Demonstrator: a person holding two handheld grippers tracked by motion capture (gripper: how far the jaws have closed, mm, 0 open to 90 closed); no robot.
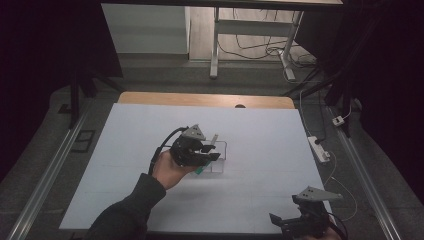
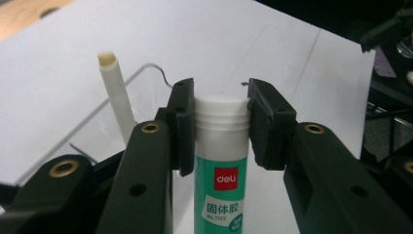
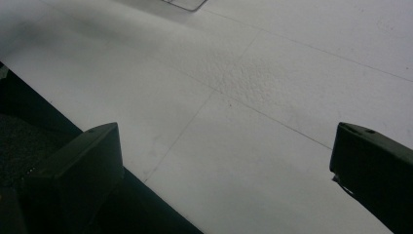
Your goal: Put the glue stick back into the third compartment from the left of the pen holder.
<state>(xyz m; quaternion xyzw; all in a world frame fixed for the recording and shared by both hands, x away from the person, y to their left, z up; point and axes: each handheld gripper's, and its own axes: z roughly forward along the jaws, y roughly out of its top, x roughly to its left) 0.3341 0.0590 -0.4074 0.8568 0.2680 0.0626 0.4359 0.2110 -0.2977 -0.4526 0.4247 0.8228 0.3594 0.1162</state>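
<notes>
Glue stick (image 2: 221,146) sits clamped by its white cap in the left gripper (image 2: 220,124); at five o'clock, the right gripper (image 3: 224,161) gapes wide, empty.

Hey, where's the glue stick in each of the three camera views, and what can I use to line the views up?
High view: the glue stick is left of centre, a green tip under the left gripper.
Left gripper view: centre, upright, white cap clamped between the fingers.
Right gripper view: not in it.
Shared landmark: the clear tray, behind the stick in the left gripper view, its corner at the top edge of the right gripper view.
</notes>
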